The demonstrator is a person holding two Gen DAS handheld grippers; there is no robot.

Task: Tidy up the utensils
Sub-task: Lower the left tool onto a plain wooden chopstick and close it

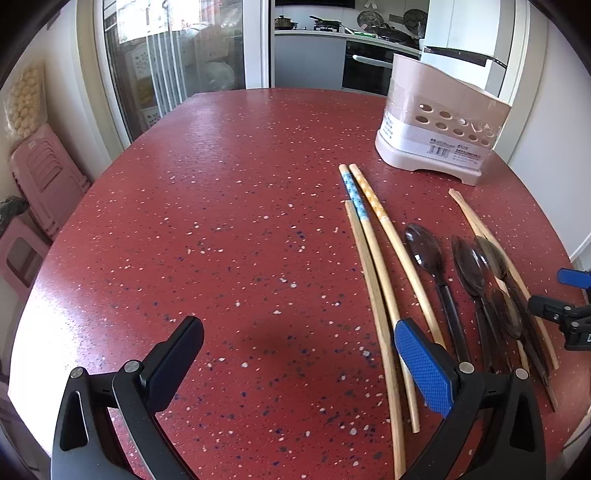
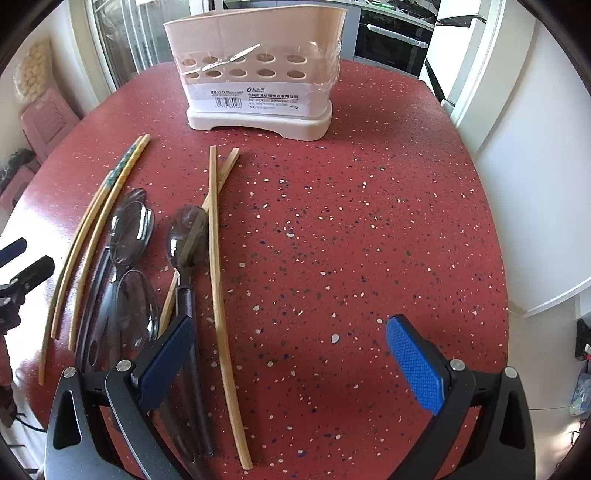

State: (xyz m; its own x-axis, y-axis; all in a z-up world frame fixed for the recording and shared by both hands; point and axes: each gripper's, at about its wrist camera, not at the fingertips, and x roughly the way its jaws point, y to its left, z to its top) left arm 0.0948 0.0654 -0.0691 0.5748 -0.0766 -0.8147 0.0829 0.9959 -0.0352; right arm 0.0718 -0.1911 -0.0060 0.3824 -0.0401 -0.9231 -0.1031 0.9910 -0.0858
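Several bamboo chopsticks [image 1: 376, 280] and dark translucent plastic spoons [image 1: 424, 251] lie side by side on the red speckled table [image 1: 240, 206]. A beige perforated utensil holder [image 1: 439, 122] stands upright behind them. My left gripper [image 1: 299, 338] hovers open over bare table, left of the chopsticks, with its blue pad above their near ends. In the right wrist view the chopsticks [image 2: 218, 280] and spoons [image 2: 184, 236] lie at the left, the holder [image 2: 258, 70] at the far middle. My right gripper [image 2: 291, 339] is open, its left finger over a spoon handle, holding nothing.
The table's rounded edge runs close on the right, with a white wall [image 2: 524, 177] beyond it. Pink plastic stools [image 1: 44, 177] are stacked on the floor at the left. A glass sliding door [image 1: 173, 59] and a kitchen counter [image 1: 332, 29] lie behind the table.
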